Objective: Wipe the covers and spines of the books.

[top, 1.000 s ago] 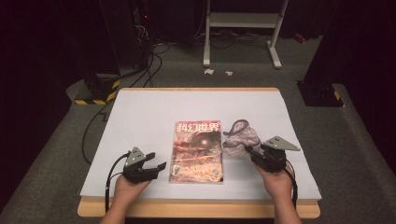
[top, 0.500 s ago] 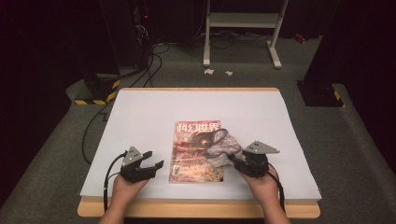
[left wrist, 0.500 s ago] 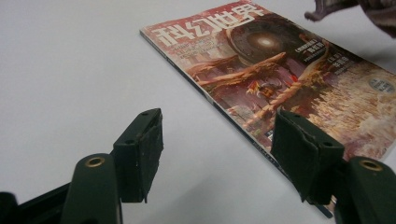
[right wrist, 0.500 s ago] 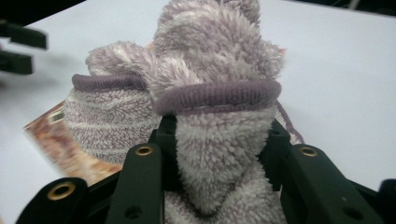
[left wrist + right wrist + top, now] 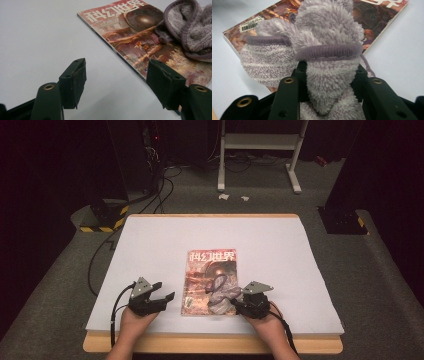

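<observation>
A magazine (image 5: 202,270) with a reddish cover lies flat on the white table sheet (image 5: 150,245), near the front edge. My right gripper (image 5: 235,302) is shut on a fluffy grey-purple cloth (image 5: 222,295), which rests bunched on the magazine's lower right part. In the right gripper view the cloth (image 5: 329,37) bulges up between the jaws and hides most of the magazine (image 5: 382,17). My left gripper (image 5: 167,300) stands open just left of the magazine, nothing between its jaws. In the left gripper view its right jaw reaches over the magazine's (image 5: 120,30) near edge, with the cloth (image 5: 190,30) beyond.
The white sheet stretches bare behind and to both sides of the magazine. Its wooden front edge (image 5: 210,342) runs just below my hands. Beyond the table are dark floor, cables (image 5: 160,185) and a white stand (image 5: 260,150).
My right gripper has carried the cloth left and down, from beside the magazine's right edge onto its cover. The left gripper has stayed where it was.
</observation>
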Tool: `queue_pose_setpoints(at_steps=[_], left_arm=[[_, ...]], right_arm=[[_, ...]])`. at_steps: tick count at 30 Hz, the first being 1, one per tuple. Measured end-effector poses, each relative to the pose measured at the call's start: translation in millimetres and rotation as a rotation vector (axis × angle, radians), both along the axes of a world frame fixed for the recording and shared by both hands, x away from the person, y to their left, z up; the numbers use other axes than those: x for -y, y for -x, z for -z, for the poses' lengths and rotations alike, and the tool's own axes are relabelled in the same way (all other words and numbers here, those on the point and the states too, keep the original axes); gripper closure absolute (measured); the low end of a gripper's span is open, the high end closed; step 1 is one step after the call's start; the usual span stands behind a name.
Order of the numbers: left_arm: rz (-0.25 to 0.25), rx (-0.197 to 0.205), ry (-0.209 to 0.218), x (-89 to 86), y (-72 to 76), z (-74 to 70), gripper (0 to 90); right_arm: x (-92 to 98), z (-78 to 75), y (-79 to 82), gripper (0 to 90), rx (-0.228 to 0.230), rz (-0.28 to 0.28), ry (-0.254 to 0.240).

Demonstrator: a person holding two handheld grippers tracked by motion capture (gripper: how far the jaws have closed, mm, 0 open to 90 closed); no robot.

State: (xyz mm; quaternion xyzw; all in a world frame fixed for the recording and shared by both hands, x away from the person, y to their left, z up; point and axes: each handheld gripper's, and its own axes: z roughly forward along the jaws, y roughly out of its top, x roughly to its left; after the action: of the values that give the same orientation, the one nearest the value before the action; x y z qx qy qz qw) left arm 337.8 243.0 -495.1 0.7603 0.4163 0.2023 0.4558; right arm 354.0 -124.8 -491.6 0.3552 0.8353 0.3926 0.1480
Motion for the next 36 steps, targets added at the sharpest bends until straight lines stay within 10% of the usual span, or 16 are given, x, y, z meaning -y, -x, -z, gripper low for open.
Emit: queue_pose_setpoints(at_steps=[9, 24, 36], left_arm=[[-0.003, 0.001, -0.007, -2.6, -0.5, -0.8, 32.7], [-0.091, 0.031, 0.055, -37.7, 0.6, -13.8, 32.7], [-0.063, 0.023, 0.044, -31.9, -0.1, -10.1, 32.6]], right_arm=[[-22.1, -1.6, 7.7, 61.2, 0.028, -0.040, 0.047], [-117.5, 0.3, 7.6, 60.3, 0.009, -0.132, 0.051], [-97.7, 0.3, 3.0, 59.9, -0.009, -0.104, 0.052]])
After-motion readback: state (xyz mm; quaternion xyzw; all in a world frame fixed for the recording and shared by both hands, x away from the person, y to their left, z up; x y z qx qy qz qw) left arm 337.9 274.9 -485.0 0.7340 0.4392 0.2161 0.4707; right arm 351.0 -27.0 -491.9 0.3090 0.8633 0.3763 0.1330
